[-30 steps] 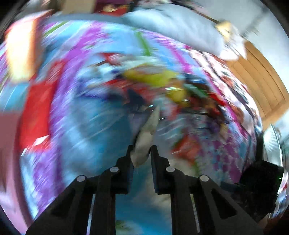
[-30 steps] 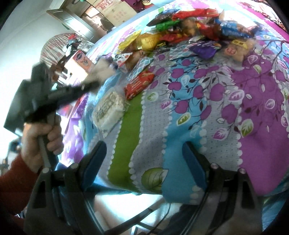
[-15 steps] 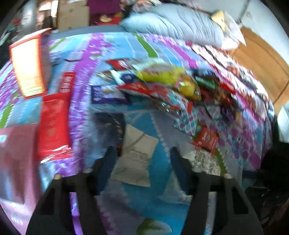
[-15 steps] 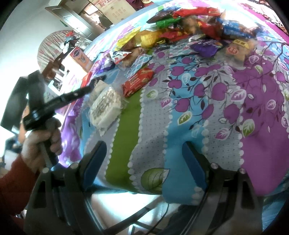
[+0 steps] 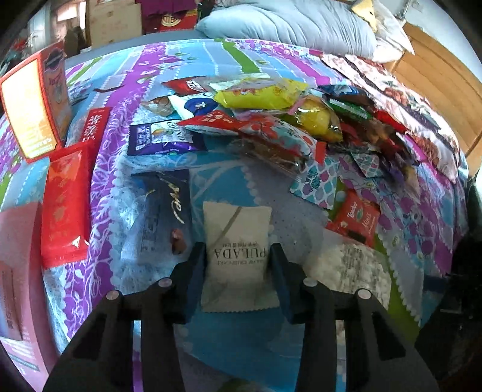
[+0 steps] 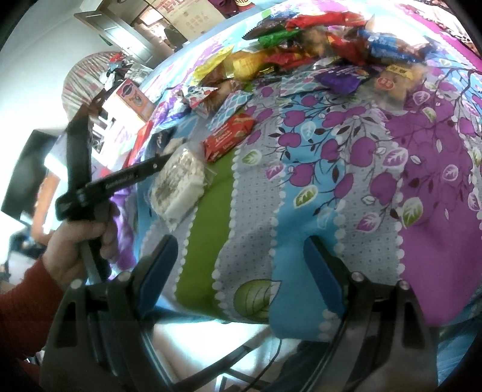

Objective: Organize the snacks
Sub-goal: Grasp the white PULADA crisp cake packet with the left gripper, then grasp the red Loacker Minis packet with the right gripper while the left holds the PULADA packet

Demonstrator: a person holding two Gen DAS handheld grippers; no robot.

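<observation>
A white snack packet [image 5: 236,232] lies flat on the flowered bedspread [image 5: 241,328], between the fingers of my left gripper [image 5: 238,265]. Its jaws are closing, with the pads right at the packet's side edges and no squeeze to be seen. A dark blue packet [image 5: 168,205] lies to its left and a clear bag of white pieces [image 5: 352,268] to its right. In the right wrist view the left gripper [image 6: 162,158] reaches in over that clear bag [image 6: 177,187], held by a hand [image 6: 75,250] in a red sleeve. My right gripper [image 6: 238,262] hangs open over the bed's near edge, with nothing in it.
A heap of mixed snack packets [image 5: 271,99] covers the middle of the bed. A red wafer packet [image 5: 357,220] lies near the clear bag. Red boxes [image 5: 66,199], an orange box [image 5: 30,105] and a pink box [image 5: 18,241] line the left side. A grey duvet [image 5: 286,27] lies beyond.
The left gripper held the white packet by its edge, let it go onto the bedspread, and has sunk closer over it with its jaws narrowing. The right gripper has not moved.
</observation>
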